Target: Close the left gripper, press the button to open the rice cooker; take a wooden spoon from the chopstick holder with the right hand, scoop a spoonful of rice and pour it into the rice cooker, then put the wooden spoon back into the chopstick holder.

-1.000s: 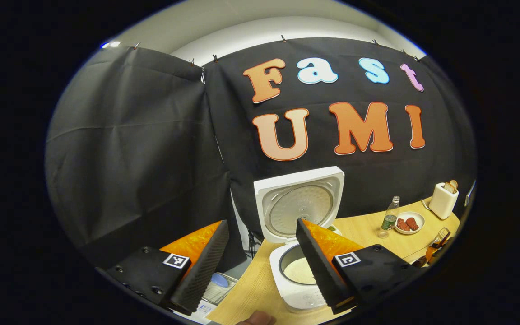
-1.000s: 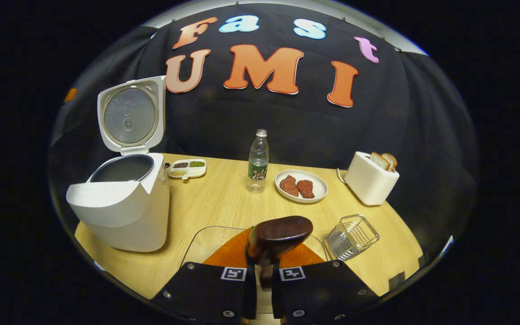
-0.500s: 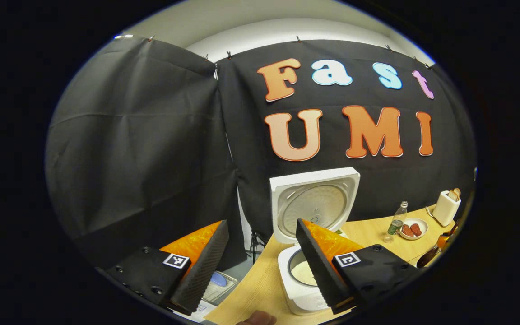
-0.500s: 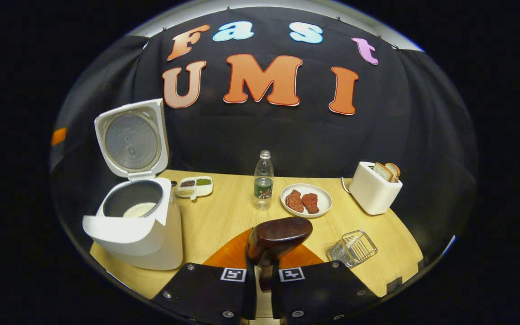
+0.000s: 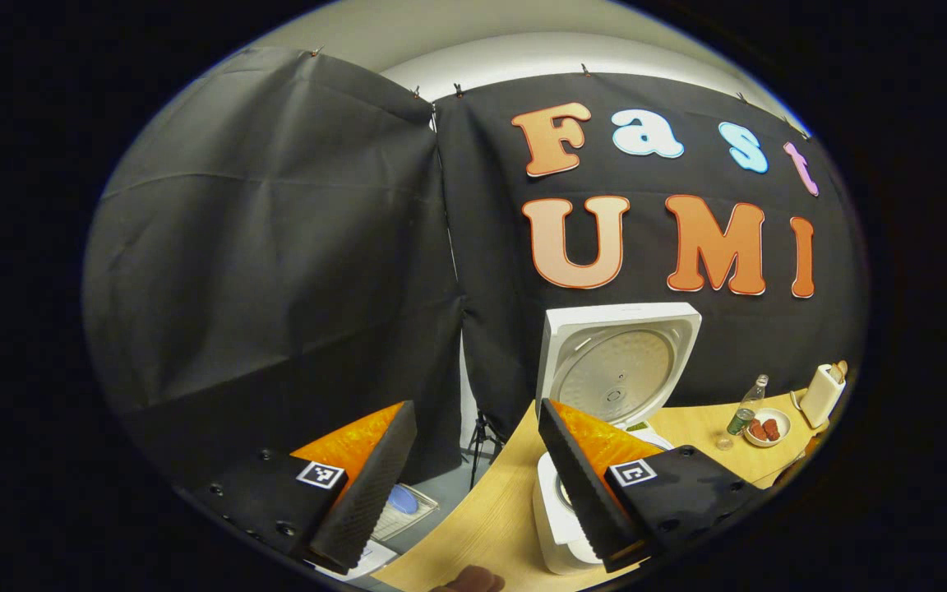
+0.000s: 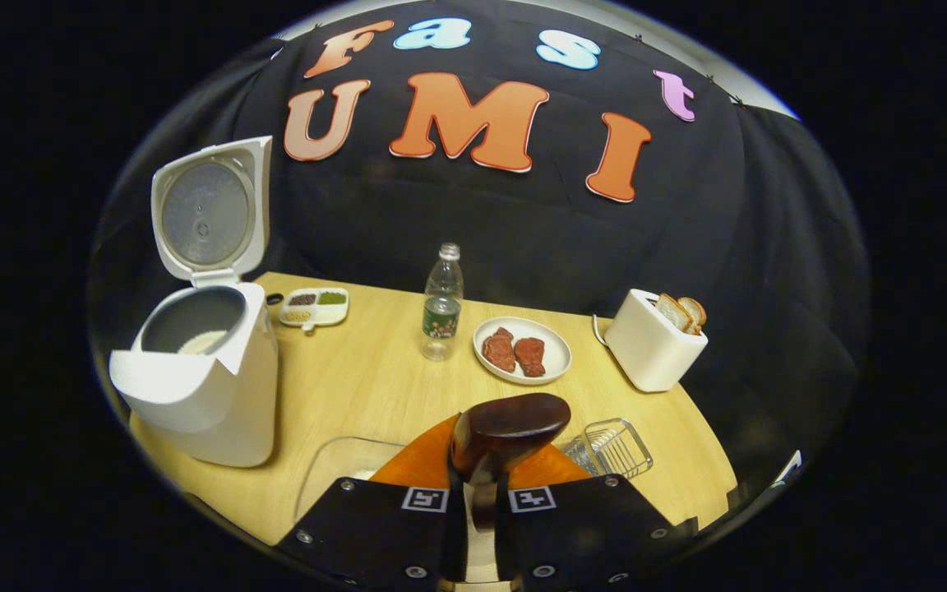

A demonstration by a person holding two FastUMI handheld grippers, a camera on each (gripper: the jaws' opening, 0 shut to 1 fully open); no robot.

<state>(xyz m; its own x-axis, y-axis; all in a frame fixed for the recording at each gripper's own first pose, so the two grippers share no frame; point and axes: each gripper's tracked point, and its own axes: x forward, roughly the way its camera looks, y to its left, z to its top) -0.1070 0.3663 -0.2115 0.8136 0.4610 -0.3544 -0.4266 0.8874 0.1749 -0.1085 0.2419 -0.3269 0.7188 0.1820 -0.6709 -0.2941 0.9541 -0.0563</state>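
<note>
Right tongs (image 6: 473,501) pinch a glossy dark wooden spoon (image 6: 509,427); left tongs (image 5: 473,469) spread, ridged pads (image 5: 367,485); white cooker (image 6: 194,386) open.

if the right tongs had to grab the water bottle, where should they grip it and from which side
Grip the water bottle around its straight body near the label, coming in level from the front. It stands upright and alone on the table, with the plate set apart from it. The right tongs are clamped on the wooden spoon, so free them first.
</note>
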